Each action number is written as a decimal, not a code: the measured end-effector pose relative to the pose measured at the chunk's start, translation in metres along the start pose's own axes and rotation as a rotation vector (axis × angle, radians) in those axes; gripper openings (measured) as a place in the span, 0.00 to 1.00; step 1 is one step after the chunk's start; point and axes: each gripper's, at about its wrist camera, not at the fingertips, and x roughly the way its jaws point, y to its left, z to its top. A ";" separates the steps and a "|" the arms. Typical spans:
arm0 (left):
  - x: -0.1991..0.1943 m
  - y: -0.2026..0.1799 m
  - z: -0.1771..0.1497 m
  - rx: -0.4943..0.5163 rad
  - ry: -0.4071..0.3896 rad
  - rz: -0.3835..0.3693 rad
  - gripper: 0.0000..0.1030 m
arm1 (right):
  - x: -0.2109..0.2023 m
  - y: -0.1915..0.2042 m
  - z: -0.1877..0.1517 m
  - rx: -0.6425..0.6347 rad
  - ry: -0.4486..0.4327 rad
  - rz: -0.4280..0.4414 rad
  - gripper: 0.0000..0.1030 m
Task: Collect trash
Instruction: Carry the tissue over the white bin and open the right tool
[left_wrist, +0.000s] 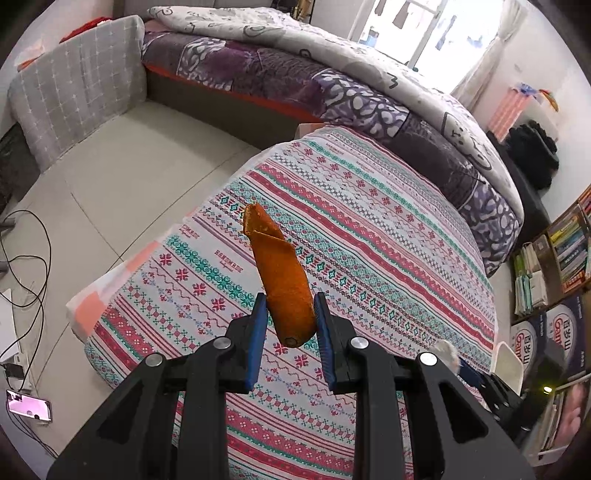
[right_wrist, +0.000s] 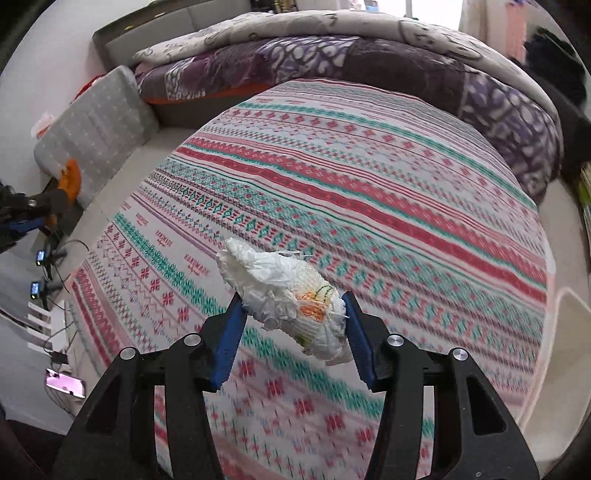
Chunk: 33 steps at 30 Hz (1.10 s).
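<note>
My left gripper (left_wrist: 289, 308) is shut on an orange peel (left_wrist: 280, 273), a curled strip that sticks up and forward above the patterned cloth of the table (left_wrist: 369, 236). My right gripper (right_wrist: 293, 304) is shut on a crumpled white wrapper (right_wrist: 288, 291) with orange and green print, held above the same cloth (right_wrist: 369, 177). The left gripper with the peel (right_wrist: 70, 181) also shows at the far left of the right wrist view. The right gripper's wrapper tip (left_wrist: 445, 350) shows at the lower right of the left wrist view.
A bed with purple and grey quilts (left_wrist: 332, 85) lies behind the table. A grey cushion (left_wrist: 77, 103) stands at the left by the tiled floor (left_wrist: 122, 166). Cables and a phone (left_wrist: 27, 404) lie on the floor. A white bin (left_wrist: 508, 365) and bookshelves (left_wrist: 565, 251) are at the right.
</note>
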 end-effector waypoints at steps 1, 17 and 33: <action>0.001 -0.002 -0.001 0.006 0.001 0.003 0.25 | -0.005 -0.005 -0.003 0.011 -0.006 0.001 0.48; 0.024 -0.047 -0.013 0.112 0.020 0.023 0.25 | -0.032 -0.068 -0.007 0.168 -0.084 -0.010 0.49; 0.036 -0.108 -0.034 0.232 0.017 0.017 0.25 | -0.084 -0.151 -0.016 0.391 -0.201 -0.071 0.49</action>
